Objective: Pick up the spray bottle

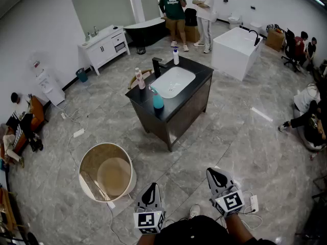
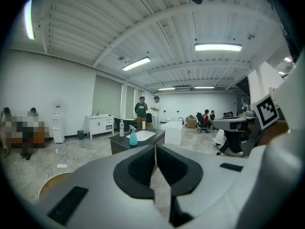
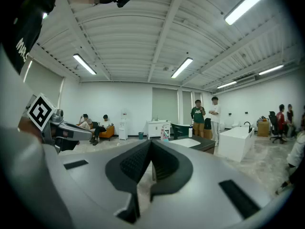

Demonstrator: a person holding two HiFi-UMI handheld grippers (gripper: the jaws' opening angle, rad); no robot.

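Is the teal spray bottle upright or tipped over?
Upright: the spray bottle stands on its base on the vanity top, head up.

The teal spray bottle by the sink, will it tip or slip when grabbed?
The spray bottle stands upright, wider at its base and narrow at the trigger head, so it probably resists tipping unless pushed high. Smooth-looking plastic, likely light but slippery. It stands near the edge of the vanity counter, so a sideways nudge might knock it off.
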